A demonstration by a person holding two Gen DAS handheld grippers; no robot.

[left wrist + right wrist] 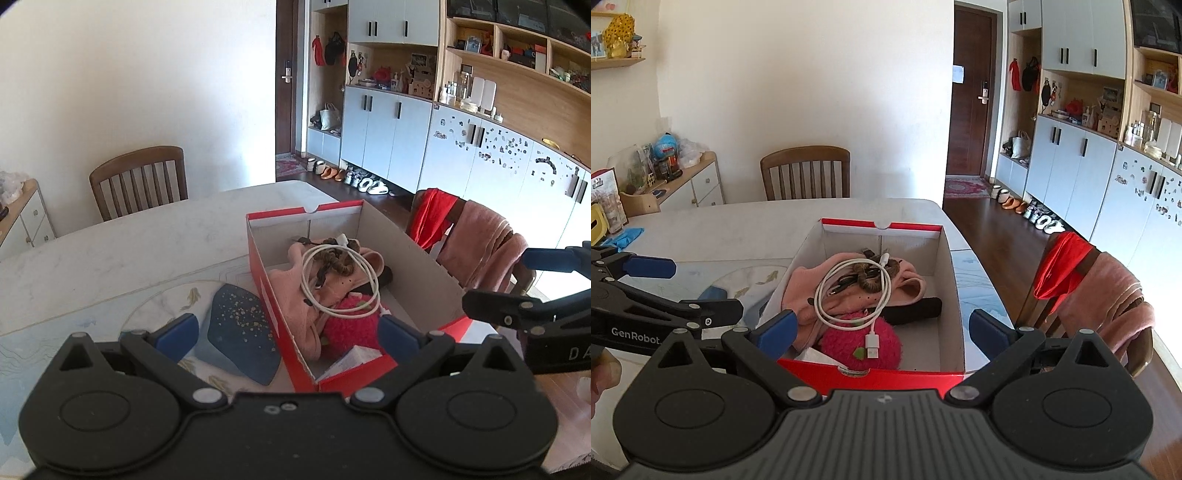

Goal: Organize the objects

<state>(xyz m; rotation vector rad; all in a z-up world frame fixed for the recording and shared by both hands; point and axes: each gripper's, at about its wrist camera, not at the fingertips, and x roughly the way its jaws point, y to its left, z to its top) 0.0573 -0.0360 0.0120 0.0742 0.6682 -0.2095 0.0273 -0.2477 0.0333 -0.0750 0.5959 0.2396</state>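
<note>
A red shoe box stands open on the white table. Inside it lie a pink plush cloth, a coiled white USB cable, a brown braided piece, a fuzzy red strawberry toy and a black roll. My right gripper hovers open over the box's near end with nothing between its fingers. My left gripper is open too, straddling the box's left wall, and holds nothing. The same cable and strawberry toy show in the left wrist view.
A dark blue speckled pad lies on a fish-print mat left of the box. A chair draped with red and pink cloth stands close on the right. A wooden chair is at the far side. Blue gloves lie far left.
</note>
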